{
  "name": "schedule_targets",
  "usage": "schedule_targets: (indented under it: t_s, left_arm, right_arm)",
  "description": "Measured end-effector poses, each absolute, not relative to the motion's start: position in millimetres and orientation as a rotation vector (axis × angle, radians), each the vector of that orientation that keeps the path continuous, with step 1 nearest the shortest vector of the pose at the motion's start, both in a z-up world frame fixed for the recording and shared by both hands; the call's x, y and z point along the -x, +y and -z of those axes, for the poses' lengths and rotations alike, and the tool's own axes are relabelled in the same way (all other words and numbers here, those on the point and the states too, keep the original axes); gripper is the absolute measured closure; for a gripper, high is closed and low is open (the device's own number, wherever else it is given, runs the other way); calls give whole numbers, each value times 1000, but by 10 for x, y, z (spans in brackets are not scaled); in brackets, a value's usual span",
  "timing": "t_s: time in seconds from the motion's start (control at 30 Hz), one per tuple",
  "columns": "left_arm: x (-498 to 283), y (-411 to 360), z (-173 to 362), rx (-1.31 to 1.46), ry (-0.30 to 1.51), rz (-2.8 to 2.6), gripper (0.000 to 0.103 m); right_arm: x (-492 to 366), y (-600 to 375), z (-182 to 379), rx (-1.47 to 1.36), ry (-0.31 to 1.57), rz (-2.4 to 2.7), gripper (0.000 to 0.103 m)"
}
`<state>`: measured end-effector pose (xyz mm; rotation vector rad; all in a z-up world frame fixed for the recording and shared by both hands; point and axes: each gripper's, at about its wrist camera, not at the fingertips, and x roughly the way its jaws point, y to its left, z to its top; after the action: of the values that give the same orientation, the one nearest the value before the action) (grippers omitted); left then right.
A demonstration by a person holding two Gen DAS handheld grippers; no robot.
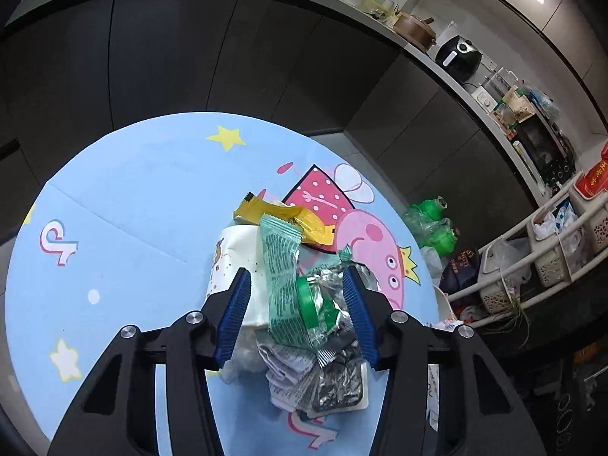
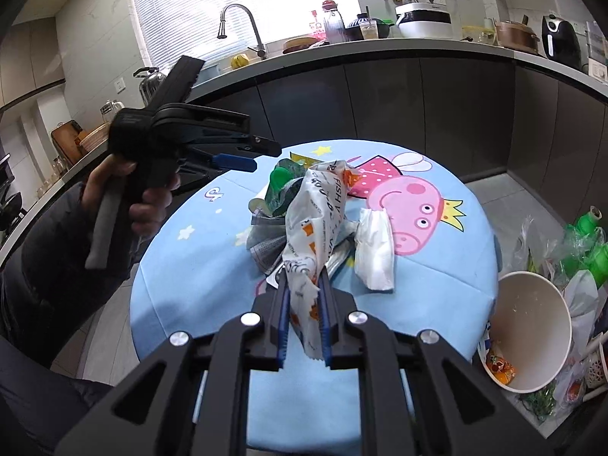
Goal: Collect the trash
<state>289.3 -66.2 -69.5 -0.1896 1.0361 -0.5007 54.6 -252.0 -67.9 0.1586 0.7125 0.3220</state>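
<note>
A heap of trash lies on a round blue cartoon-print table [image 1: 125, 205]: a green wrapper [image 1: 281, 266], a yellow wrapper [image 1: 288, 220], a green bottle cap [image 1: 306, 304], crumpled foil [image 1: 338, 383] and a white paper cup [image 1: 235, 262]. My left gripper [image 1: 296, 281] is open and hovers above the heap, its jaws on either side of the green wrapper and cap. My right gripper [image 2: 303, 285] is shut on a white printed paper wrapper [image 2: 319, 224] and holds it over the table [image 2: 437, 296]. A crumpled white tissue [image 2: 374, 250] lies beside it. The left gripper [image 2: 235, 161] also shows in the right wrist view, held above the table's far left.
A large white paper bucket [image 2: 528, 326] with scraps inside sits off the table's right edge, amid plastic bags and green bottles [image 2: 585, 239]. Dark cabinets and a cluttered counter [image 2: 418, 43] curve behind. A white wire rack [image 1: 551, 250] with baskets stands to the right in the left wrist view.
</note>
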Motion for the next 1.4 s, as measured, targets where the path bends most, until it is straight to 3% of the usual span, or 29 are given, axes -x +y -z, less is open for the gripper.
schedule_targets:
  t_s: [0.13,0.2,0.23,0.27,0.57,0.77,0.9,1.0,1.03,1.07,1.1,1.4]
  left_arm:
    - [-3072,-794,824,163,1089,502,62]
    - [-3133,-834,894,151,1115,497,78]
    - [-3160,-833,918,161,1134,489,98]
    - [-3152,-806,917,175,1140,490,102]
    - [-2508,-655,168,84,932,511,102]
    - [-2033,-494,267,-67,852,384,102]
    - [-1726,-596,491,-320,743,231,102]
    - [-1666,-601,666,-309,835,303,99]
    - [-1674,-561,685,-284,853,316,86]
    - [-1668,-509,680,-253,861,321,61]
    - [-1661,-436,654,-218,858,315,51]
    - [-1661,123,862,69,1026,346,53]
  right_arm:
    - [-544,-2583,673,-175,702,-309,88]
    - [-539,-2604,666,-180,703,-303,87]
    - [-532,-2616,666,-182,703,-301,87]
    - [-528,-2626,669,-185,704,-301,87]
    - [-485,-2614,626,-193,686,-307,86]
    - [-434,-2614,611,-199,682,-309,86]
    - [-436,-2583,608,-208,684,-321,86]
    - [-446,-2534,600,-204,685,-333,86]
    - [-445,-2518,594,-201,684,-335,86]
    - [-442,-2507,591,-198,683,-337,86]
    - [-437,-2504,589,-197,684,-339,86]
    - [-458,-2471,629,-200,697,-346,86]
